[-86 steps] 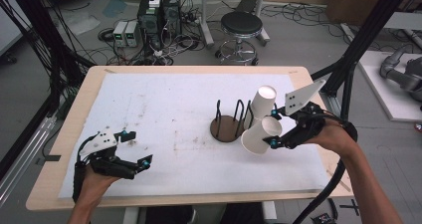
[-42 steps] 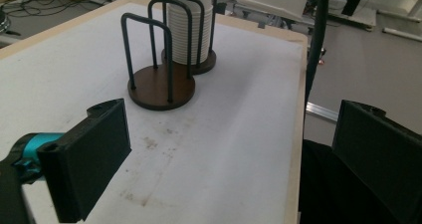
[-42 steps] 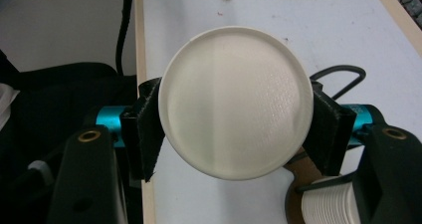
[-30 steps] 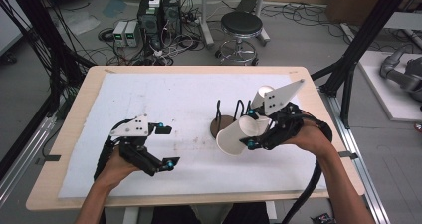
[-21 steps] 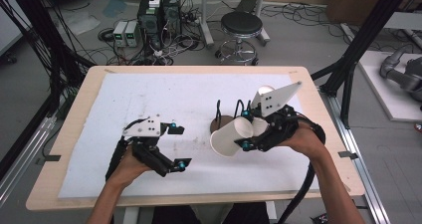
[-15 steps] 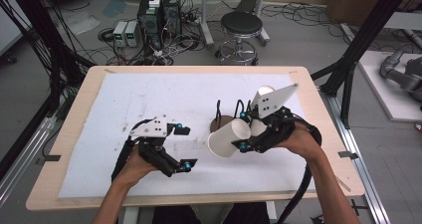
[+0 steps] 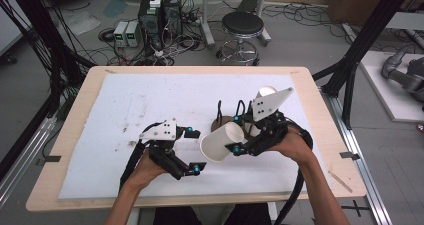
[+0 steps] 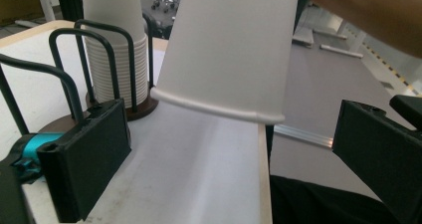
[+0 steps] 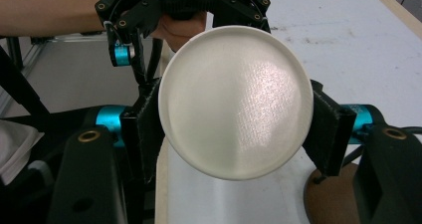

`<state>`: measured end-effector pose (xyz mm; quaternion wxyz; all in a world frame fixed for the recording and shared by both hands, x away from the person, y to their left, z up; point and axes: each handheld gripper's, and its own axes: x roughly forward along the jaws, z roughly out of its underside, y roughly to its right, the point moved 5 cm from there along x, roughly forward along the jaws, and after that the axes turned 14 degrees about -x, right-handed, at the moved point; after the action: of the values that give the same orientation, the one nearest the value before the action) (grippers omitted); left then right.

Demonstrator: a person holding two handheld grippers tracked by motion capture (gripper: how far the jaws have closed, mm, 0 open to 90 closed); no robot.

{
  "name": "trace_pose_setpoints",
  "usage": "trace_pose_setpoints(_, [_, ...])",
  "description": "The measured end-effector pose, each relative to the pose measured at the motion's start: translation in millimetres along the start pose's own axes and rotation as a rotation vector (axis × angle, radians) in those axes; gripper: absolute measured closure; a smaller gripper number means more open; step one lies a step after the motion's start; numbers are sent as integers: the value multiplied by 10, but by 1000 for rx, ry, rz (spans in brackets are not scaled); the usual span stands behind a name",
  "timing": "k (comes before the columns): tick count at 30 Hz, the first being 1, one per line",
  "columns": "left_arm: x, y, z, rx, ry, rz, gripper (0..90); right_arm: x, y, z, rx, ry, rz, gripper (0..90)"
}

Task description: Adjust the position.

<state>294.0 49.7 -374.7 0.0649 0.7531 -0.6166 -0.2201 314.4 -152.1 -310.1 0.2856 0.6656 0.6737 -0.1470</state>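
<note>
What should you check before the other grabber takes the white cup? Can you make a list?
1. Right gripper shut on the paper cup: ok, its jaws press both sides in the right gripper view.
2. Cup lifted off the table: ok, it hangs tilted on its side.
3. Left gripper open: ok, jaws stand wide apart in the left gripper view.
4. Left gripper touching the cup: not yet, the cup's rim is ahead of its jaws.
5. Cup clear of the cup holder and its stack of cups: ok.
6. Only one cup held, not two stuck together: cannot tell.
</note>
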Motion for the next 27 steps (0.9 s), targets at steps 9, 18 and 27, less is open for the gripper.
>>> trace_pose_setpoints(9, [42,-6,18,-10,36,29,17,47,-17,0,15,46,0,345])
trace_pose_setpoints(18, [92,-37,68,-20,56,44,17,79,-33,46,30,90,0,345])
trace_pose_setpoints(27, [109,-40,67,-24,67,47,17,117,-55,119,52,134,4,345])
